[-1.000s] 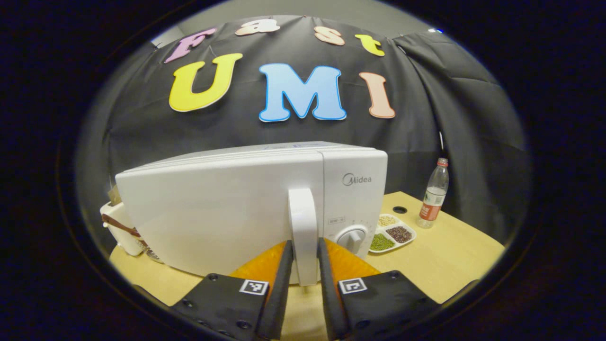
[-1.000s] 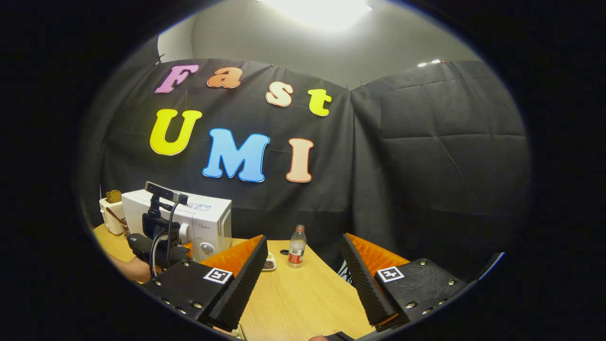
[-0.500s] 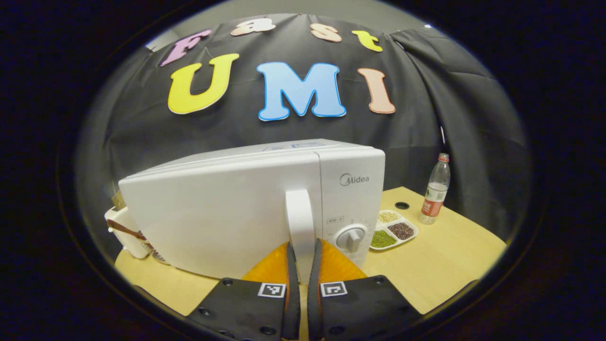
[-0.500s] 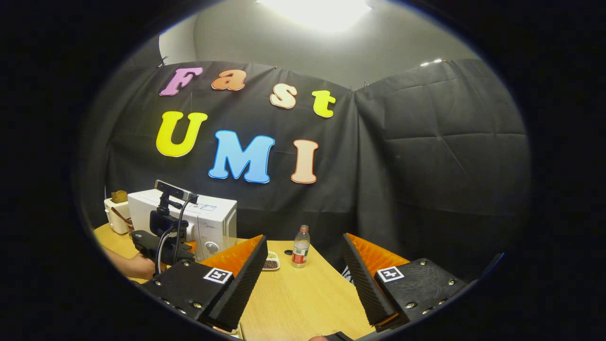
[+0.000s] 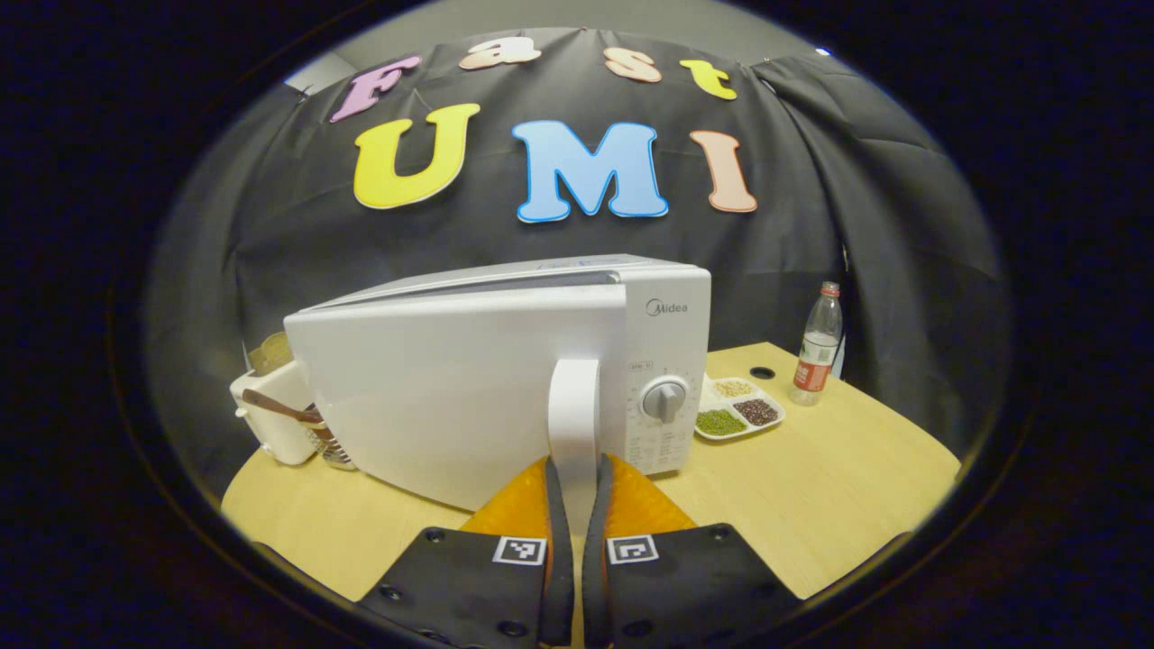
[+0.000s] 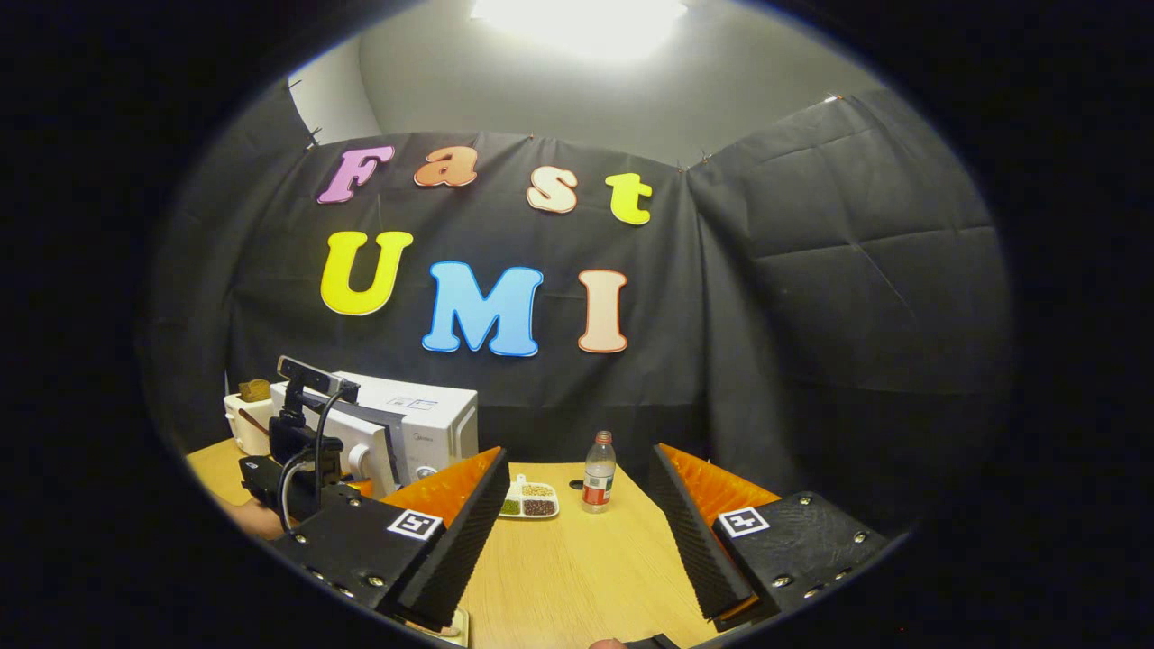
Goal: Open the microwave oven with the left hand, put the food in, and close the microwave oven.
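Fingers of the left gripper press from both sides on the lower part of the white vertical door handle of the microwave oven. The door stands slightly ajar: a dark gap shows along its top edge, and its face angles away from the control panel with its round dial. In the right gripper view the same door swings out from the oven body, with the left gripper and its cabled camera in front of it, held by a hand whose edge shows at the lower left.

Right gripper hovers above the wooden counter, its fingers spread wide and nothing between them, well apart from the oven.

On the counter, just beside the oven's right side, lies a white divided tray holding green, pale and dark beans in separate compartments; the right gripper view shows the tray too. Near it, farther back, stands an upright clear plastic bottle with a red label and cap, seen also in the right gripper view. Left of the oven sits a white toaster with a slice of bread poking from its top.
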